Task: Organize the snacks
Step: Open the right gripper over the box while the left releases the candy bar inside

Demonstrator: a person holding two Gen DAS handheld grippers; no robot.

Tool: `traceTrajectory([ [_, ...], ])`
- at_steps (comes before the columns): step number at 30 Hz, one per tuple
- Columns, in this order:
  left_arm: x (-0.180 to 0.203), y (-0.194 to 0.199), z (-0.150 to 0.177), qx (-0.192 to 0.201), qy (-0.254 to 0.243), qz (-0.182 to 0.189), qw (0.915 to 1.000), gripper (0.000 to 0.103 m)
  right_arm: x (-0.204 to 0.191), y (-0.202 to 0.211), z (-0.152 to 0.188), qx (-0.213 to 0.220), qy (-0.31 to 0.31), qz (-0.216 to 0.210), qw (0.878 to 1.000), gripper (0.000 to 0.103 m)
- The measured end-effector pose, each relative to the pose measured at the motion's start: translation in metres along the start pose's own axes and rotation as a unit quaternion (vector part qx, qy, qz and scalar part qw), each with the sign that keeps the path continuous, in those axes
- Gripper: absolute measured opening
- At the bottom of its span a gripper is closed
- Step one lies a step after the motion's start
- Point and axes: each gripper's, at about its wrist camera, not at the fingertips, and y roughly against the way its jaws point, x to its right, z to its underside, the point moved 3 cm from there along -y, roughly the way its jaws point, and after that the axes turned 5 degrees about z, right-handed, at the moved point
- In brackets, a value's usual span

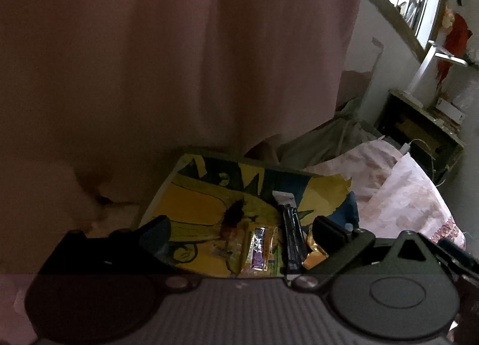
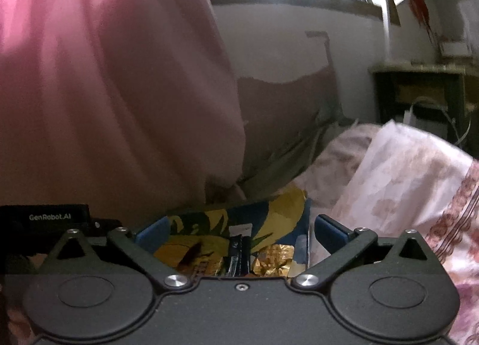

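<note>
- Here, a pink curtain (image 2: 113, 75) hangs close behind the yellow-and-blue printed box (image 1: 209, 201); floral bedding (image 2: 404, 180) lies right.
- "GenRobot.AI" is printed on the left hand-held gripper (image 1: 239, 231).
- Inside the box: a dark sachet (image 1: 290, 234), a gold foil snack (image 2: 272, 258), a purple-labelled packet (image 1: 260, 247).
- Both the left and the right hand-held gripper (image 2: 239, 231) stand spread, empty, above the box.

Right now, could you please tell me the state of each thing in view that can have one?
Left gripper: jaws wide open, holding nothing.
Right gripper: jaws wide open, holding nothing.
Dark stick packet: lying flat on the yellow patterned surface, sealed.
Gold foil snack: crumpled, lying beside the dark stick packet.
Purple-and-gold packet: lying flat, free.
Pink curtain: hanging drawn.
</note>
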Motion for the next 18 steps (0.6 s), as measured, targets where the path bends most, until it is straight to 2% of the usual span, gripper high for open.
traceTrajectory([
  [7,0.001,0.039,0.015,0.016,-0.033,0.001,0.9993,0.103,-0.015,0.034,0.002,0.017,0.025,-0.002,1.000,0.102],
  [18,-0.013,0.099,0.041,0.046,-0.055,0.003,0.9974,0.103,-0.024,0.096,0.029,0.024,0.064,0.006,0.998,0.102],
])
